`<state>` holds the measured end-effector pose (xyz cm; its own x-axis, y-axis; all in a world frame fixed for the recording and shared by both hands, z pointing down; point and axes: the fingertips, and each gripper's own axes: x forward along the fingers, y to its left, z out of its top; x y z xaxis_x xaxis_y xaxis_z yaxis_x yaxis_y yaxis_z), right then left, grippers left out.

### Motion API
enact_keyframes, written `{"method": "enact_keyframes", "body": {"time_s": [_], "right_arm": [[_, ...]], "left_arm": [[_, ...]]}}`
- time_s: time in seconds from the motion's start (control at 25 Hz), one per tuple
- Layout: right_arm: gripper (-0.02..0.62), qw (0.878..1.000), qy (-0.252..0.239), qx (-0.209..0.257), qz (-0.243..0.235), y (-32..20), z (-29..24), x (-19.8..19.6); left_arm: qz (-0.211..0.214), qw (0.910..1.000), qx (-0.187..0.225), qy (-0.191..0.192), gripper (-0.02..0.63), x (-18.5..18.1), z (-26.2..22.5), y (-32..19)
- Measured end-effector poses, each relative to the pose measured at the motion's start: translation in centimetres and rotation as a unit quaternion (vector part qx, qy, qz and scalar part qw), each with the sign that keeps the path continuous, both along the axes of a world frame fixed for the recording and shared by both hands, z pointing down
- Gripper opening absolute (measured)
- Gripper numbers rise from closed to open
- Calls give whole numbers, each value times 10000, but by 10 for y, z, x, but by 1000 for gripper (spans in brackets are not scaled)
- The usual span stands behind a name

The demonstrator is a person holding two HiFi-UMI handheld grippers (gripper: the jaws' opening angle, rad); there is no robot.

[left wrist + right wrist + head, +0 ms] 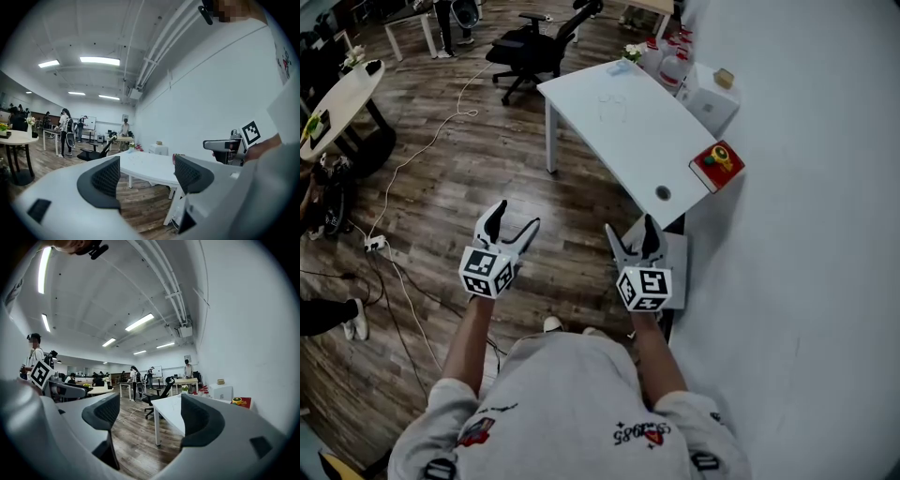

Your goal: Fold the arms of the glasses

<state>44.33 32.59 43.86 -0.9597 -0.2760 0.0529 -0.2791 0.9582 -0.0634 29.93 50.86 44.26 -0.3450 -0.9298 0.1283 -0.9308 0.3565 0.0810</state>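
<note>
Black mesh-textured pads [107, 177] line the jaws of the left gripper [514, 221], and they stand wide apart with only air and a far view of the room between them. The right gripper [630, 231] is the same: its jaws are spread and hold nothing. Each carries a white cube with square black markers just behind smooth grey-white plastic shells. The person holds both out in front at about the same height, forearms side by side and roughly level, over the wood-plank floor [459, 178]. Neither touches anything.

The glasses [614, 105] lie well ahead of both grippers on the far part of the white worktop [628, 155]. They are a thin, pale, clear-looking frame, and I cannot tell how the arms are set. A red book [717, 165] sits at the worktop's near corner beside the plain white wall. A black wheeled office chair [530, 49] stands past the far end.
</note>
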Motion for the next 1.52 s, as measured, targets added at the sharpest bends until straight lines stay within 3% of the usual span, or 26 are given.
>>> {"method": "enact_keyframes", "body": {"time_s": [0.2, 0.44, 0.84, 1.52], "right_arm": [[402, 10000, 14, -20, 28, 9, 5, -13], [367, 9999, 32, -145, 81, 10, 6, -31], [348, 9995, 25, -280, 166, -38, 25, -80], [328, 9988, -76, -321, 365, -242, 4, -263]], "left_arm": [[114, 9997, -79, 187, 345, -10, 12, 5], [320, 9987, -202, 350, 345, -22, 18, 1], [364, 9978, -341, 437, 344, -76, 34, -44], [559, 9964, -289, 570, 342, -266, 19, -243]]}}
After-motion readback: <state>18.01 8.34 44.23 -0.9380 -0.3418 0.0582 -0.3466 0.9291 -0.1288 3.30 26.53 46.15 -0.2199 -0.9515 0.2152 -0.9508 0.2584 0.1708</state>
